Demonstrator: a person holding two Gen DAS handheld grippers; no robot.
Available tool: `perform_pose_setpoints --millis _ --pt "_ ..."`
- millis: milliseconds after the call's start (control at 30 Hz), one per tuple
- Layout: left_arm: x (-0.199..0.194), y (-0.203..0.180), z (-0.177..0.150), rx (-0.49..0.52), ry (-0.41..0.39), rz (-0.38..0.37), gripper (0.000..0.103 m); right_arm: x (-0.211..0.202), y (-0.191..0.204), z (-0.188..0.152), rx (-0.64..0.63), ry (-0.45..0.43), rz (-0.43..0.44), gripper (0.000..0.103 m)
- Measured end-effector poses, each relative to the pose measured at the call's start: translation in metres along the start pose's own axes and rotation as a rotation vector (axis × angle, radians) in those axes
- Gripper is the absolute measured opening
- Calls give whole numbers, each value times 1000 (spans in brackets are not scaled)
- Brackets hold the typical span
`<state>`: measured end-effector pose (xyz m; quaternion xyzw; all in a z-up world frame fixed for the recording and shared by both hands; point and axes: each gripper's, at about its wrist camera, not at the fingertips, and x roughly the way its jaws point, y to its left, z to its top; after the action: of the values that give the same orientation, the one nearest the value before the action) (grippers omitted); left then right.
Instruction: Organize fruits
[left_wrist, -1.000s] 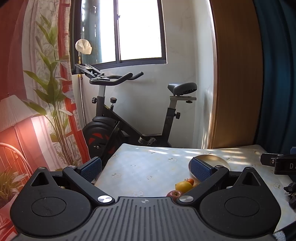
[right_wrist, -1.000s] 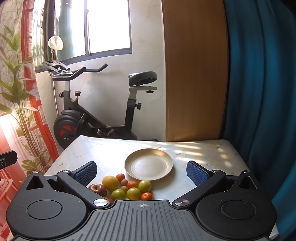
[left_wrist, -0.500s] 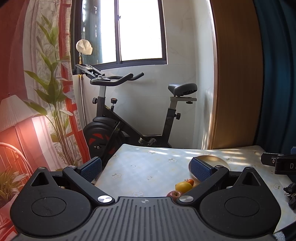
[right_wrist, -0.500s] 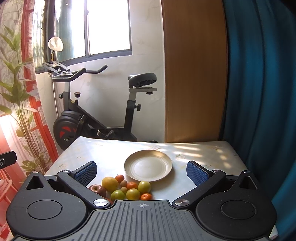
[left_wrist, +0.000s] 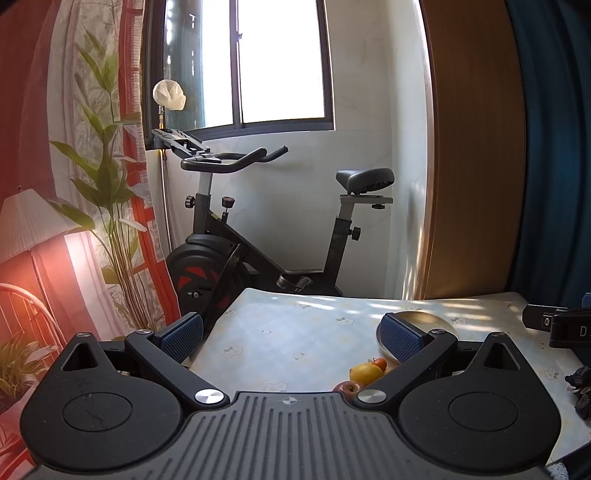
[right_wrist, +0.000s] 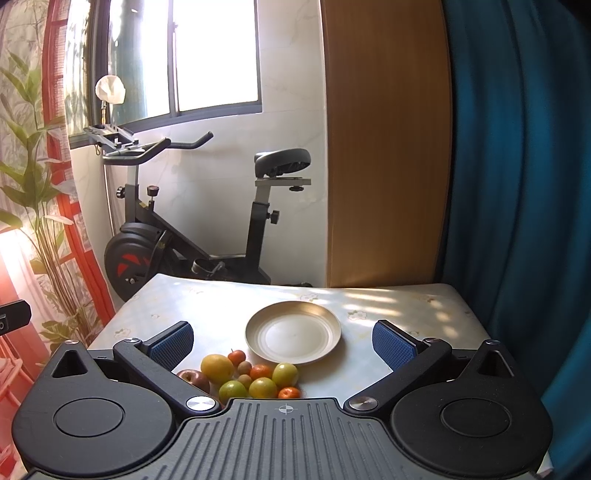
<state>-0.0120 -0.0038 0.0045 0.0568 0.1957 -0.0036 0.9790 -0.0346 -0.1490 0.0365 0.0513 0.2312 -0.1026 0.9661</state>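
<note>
The fruits (right_wrist: 251, 378) sit in a cluster on the table (right_wrist: 207, 299) just before the empty plate (right_wrist: 293, 336), low and left of centre between our right gripper (right_wrist: 282, 341) jaws, spread wide; our left gripper (left_wrist: 291, 338), equally wide and empty, stands further off
</note>
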Motion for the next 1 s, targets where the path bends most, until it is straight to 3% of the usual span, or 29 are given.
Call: perform_pose_setpoints --millis 1000 --pt "9 0 -1 -9 1 27 103 5 -11 -3 34 -13 28 103"
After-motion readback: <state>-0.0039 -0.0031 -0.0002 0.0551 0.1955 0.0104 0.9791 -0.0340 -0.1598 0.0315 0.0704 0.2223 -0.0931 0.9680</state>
